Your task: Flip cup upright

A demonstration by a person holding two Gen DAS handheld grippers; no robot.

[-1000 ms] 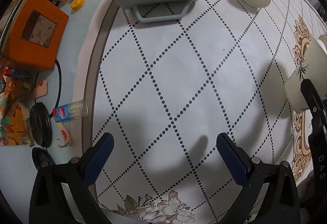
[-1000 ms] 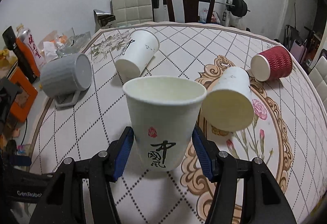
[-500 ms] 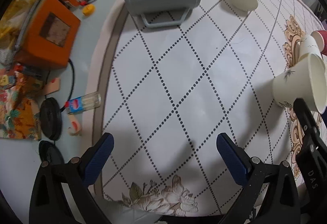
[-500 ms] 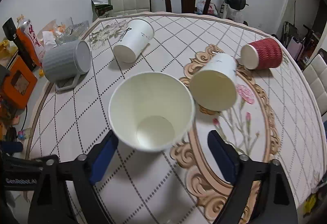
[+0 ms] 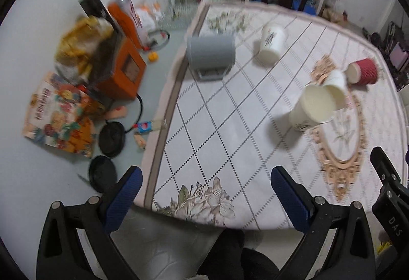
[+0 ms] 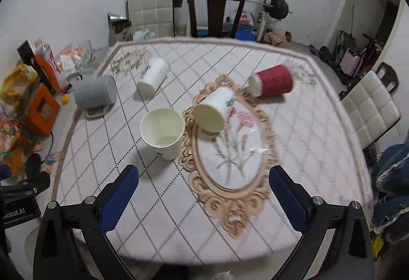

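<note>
A white paper cup stands upright on the table, mouth up; it also shows in the left wrist view. My right gripper is open and empty, pulled back above the table's near edge, well clear of the cup. My left gripper is open and empty, above the table's near left edge. Several cups lie on their sides: a white one just right of the upright cup, a red ribbed one, another white one farther back, and a grey mug at the left.
The table has a patterned cloth with an ornate oval in the middle. Clutter lies off its left side: an orange box, packets, black discs. Chairs stand behind the table and at its right.
My right gripper opened, let go of the upright cup and pulled back and up. My left gripper also drew back and up from the table, so more of the room shows.
</note>
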